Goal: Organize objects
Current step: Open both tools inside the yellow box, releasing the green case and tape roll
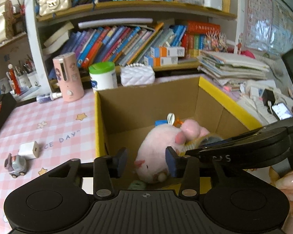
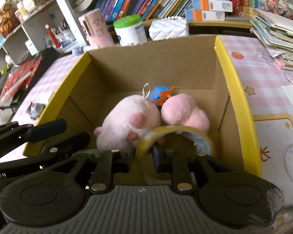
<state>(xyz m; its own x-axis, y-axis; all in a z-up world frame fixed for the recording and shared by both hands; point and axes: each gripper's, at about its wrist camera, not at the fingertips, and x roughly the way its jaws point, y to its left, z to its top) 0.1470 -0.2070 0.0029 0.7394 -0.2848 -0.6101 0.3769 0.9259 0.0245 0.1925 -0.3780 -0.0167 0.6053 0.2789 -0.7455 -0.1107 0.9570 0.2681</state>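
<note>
An open cardboard box with yellow rims (image 1: 224, 97) (image 2: 234, 89) stands on the pink checked tablecloth. A pale pink plush pig (image 1: 158, 152) (image 2: 130, 122) lies inside it beside a second pink plush (image 2: 185, 113) and a blue and orange toy (image 2: 162, 95). My left gripper (image 1: 147, 160) hovers open over the box, the pig below and between its blue pads without touching them. My right gripper (image 2: 142, 157) is low in the box and slightly open. The rim of a yellow tape roll (image 2: 185, 134) stands loosely between its fingers, leaning on the plush toys.
Left of the box lie a small grey toy car (image 1: 16, 164) and a white cube (image 1: 29, 150). Behind it stand a pink cylinder (image 1: 69, 78), a green-lidded canister (image 1: 102, 76) and a white quilted purse (image 1: 137, 74). Stacked booklets (image 1: 234, 66) and a phone (image 1: 282, 111) crowd the right.
</note>
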